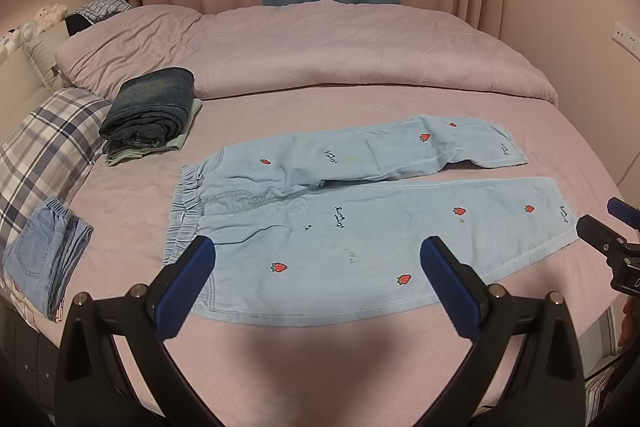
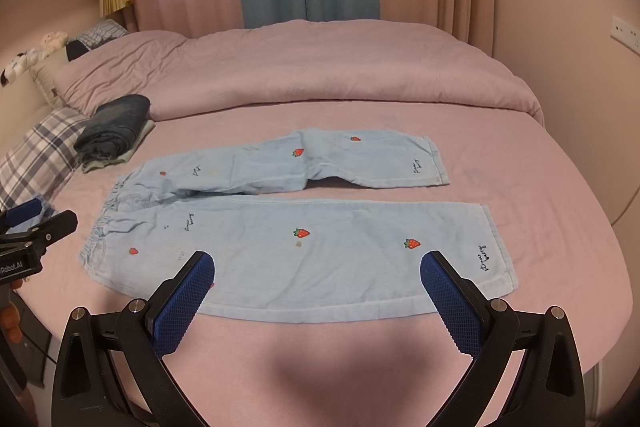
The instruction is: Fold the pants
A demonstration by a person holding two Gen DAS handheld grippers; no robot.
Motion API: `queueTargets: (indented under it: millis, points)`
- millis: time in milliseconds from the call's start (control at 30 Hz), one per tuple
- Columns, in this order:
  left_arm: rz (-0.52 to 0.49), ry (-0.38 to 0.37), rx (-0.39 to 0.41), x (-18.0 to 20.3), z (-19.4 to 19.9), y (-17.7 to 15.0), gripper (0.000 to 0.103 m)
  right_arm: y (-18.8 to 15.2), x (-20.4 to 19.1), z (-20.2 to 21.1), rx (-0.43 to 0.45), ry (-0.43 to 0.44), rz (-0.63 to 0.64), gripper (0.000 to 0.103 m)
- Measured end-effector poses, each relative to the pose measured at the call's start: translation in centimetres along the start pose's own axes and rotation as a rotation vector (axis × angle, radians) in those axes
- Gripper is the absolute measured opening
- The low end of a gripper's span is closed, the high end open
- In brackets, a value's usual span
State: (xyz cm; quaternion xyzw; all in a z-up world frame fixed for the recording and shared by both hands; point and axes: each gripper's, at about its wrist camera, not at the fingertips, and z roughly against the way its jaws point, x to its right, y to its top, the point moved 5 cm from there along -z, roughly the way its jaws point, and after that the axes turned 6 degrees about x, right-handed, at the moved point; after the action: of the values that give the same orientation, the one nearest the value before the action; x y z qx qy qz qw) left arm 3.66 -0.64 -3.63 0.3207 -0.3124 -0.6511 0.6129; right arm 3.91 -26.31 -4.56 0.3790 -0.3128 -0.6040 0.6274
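Light blue pants (image 1: 360,223) with red strawberry patches lie flat on the pink bed, waistband to the left, both legs spread to the right; they also show in the right wrist view (image 2: 304,239). The far leg is slightly creased near the knee. My left gripper (image 1: 318,259) is open and empty, hovering above the near leg close to the waistband. My right gripper (image 2: 318,273) is open and empty above the near leg toward the hem. The right gripper also shows at the right edge of the left wrist view (image 1: 604,227), and the left gripper at the left edge of the right wrist view (image 2: 44,219).
A folded dark denim stack (image 1: 150,111) sits on a pale green garment at the left. Folded light jeans (image 1: 44,255) lie on a plaid pillow (image 1: 44,143). A rolled pink duvet (image 1: 320,51) runs across the back. The bed's front edge (image 1: 320,387) is near.
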Motion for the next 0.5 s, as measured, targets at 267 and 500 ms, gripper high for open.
queueTargets:
  millis: [267, 500]
  points:
    - [-0.001, -0.001, -0.008, 0.04, -0.08, -0.05, 0.103, -0.06, -0.07, 0.16, 0.0, 0.004, -0.004, 0.102]
    - [0.011, -0.003, -0.028, -0.27, -0.52, -0.31, 0.103, -0.4, -0.25, 0.0, -0.033, 0.019, -0.018, 0.102]
